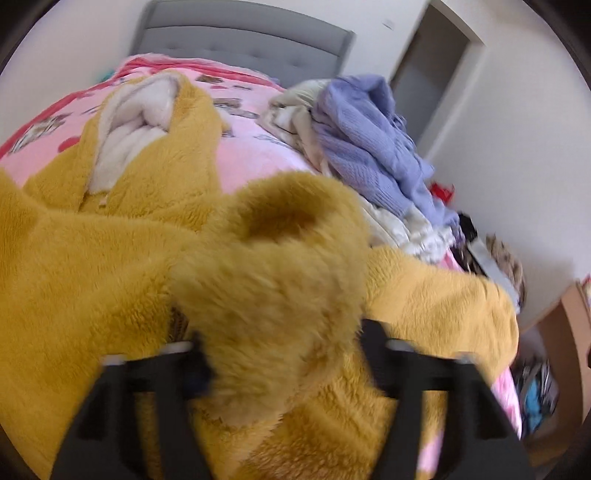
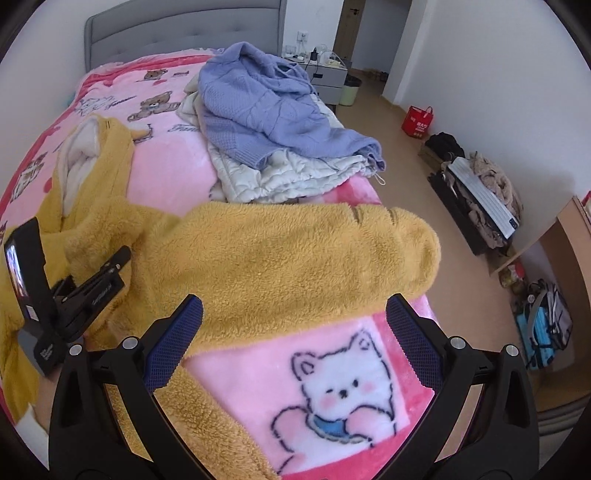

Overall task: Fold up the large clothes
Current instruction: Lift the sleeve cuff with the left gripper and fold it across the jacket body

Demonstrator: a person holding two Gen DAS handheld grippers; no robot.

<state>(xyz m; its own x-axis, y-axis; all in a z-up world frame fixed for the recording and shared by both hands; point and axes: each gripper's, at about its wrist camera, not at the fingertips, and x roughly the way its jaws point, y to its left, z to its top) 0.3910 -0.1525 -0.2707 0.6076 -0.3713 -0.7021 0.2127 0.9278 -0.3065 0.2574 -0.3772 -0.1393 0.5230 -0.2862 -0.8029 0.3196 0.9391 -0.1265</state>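
A yellow fleece garment [image 2: 280,251] with a white-lined hood [image 2: 79,155] lies spread on the pink cartoon blanket [image 2: 170,173]. In the left wrist view a bunched fold of the yellow fleece garment [image 1: 273,266] rises between the wide-apart fingers of my left gripper [image 1: 280,332]; the picture is blurred and the pads do not visibly press on it. My right gripper [image 2: 295,306] stands open over the blanket's near edge. One fleece sleeve lies across just past its blue fingertips [image 2: 192,310], and nothing is clamped. The left gripper [image 2: 118,260] also shows at the left, down in the fleece.
A purple knit sweater [image 2: 266,107] sits on a white quilted garment [image 2: 295,177] on the bed's right side. The grey headboard [image 2: 177,33] is behind. Right of the bed's edge is floor, with a nightstand [image 2: 328,77], a red bag [image 2: 417,122] and clutter [image 2: 480,199] along the wall.
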